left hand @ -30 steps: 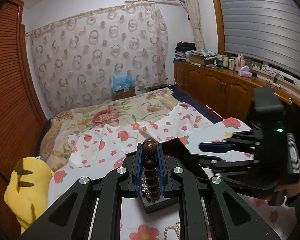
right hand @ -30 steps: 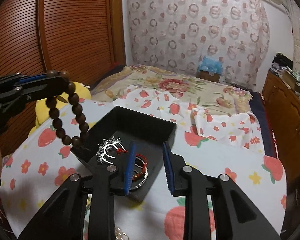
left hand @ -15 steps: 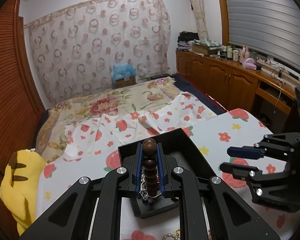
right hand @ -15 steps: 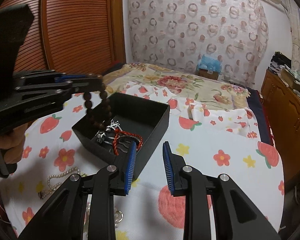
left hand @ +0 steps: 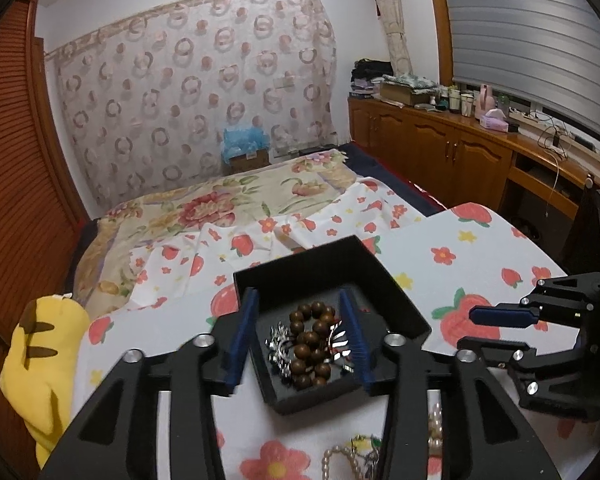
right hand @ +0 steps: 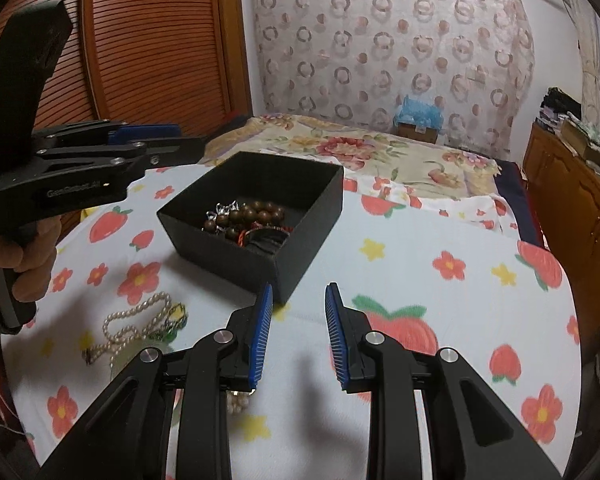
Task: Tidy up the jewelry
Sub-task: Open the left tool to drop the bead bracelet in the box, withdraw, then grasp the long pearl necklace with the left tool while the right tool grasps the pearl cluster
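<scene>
Now, left claw (left hand: 300, 338) just opened (empty), poised over black box (left hand: 400, 304)

**A bedroom in a home**

This is a private bedroom. A bed (left hand: 228, 208) with a flowered cover fills the middle, and a strawberry-print sheet (right hand: 420, 248) lies over its near part. A yellow plush toy (left hand: 40, 352) sits at the edge. On the wall hangs a curtain with ring pattern (left hand: 196, 100). Wooden cabinets (left hand: 440, 148) under a window blind (left hand: 532, 32) carry bottles and folded clothes. A slatted wooden wardrobe door (right hand: 148, 36) stands at one side.
</scene>
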Demonstrator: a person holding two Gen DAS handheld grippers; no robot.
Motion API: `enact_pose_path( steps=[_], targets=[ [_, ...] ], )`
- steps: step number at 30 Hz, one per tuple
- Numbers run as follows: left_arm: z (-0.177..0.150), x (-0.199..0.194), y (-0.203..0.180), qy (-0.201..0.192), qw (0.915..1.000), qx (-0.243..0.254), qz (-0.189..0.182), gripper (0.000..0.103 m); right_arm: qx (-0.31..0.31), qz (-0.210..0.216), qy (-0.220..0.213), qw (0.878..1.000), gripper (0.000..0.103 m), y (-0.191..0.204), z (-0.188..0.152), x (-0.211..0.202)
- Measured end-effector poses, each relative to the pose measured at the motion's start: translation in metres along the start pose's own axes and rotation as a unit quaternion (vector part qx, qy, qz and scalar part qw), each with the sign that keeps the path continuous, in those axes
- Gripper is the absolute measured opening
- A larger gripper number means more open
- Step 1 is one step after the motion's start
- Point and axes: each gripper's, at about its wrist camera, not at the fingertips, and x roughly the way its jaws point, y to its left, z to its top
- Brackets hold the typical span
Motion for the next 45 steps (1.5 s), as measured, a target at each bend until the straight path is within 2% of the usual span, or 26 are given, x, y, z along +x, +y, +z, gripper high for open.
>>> enact_pose_path(
  steps=[2,4,6,18,20,27,30,33,35,38,44,45],
  targets=[
    [-0.004,-0.002,0.0,0.001,1.0,-0.001,0.001,0.054,0.002,0.004,0.002,1.0,0.03,-0.001,-0.005,-0.003],
    [-0.011,-0.008,0.0,0.001,1.0,-0.003,0.001,0.072,0.004,0.007,0.004,1.0,0.03,0.001,-0.009,-0.006],
    [-0.02,-0.014,0.0,0.0,1.0,-0.007,0.002,0.079,0.005,0.01,0.007,1.0,0.03,0.002,-0.013,-0.007],
    [-0.074,-0.038,0.007,0.028,0.9992,-0.029,-0.005,0.079,-0.028,0.017,0.035,0.999,0.03,0.029,-0.045,-0.018],
    [-0.083,-0.039,0.01,0.032,0.9989,-0.033,-0.003,0.086,-0.032,0.022,0.043,0.998,0.03,0.033,-0.049,-0.018],
    [-0.106,-0.04,0.021,0.047,0.9975,-0.052,0.005,0.086,-0.06,0.022,0.073,0.995,0.029,0.045,-0.062,-0.013],
    [-0.11,-0.04,0.024,0.052,0.997,-0.057,0.005,0.086,-0.061,0.02,0.082,0.995,0.022,0.045,-0.064,-0.011],
    [-0.114,-0.04,0.027,0.056,0.9967,-0.057,0.003,0.086,-0.064,0.005,0.083,0.994,0.01,0.044,-0.063,-0.01],
    [-0.116,-0.04,0.028,0.059,0.9966,-0.057,0.001,0.086,-0.06,-0.012,0.084,0.995,0.01,0.04,-0.062,-0.009],
    [-0.12,-0.04,0.028,0.065,0.9964,-0.055,-0.005,0.086,-0.054,-0.01,0.083,0.995,0.01,0.035,-0.062,-0.008],
    [-0.128,-0.038,0.02,0.083,0.9953,-0.045,-0.022,0.063,-0.06,-0.017,0.082,0.995,0.01,0.035,-0.062,-0.007],
    [-0.129,-0.037,0.018,0.085,0.9952,-0.043,-0.023,0.056,-0.06,-0.017,0.082,0.995,0.01,0.036,-0.062,-0.007]
  ],
)
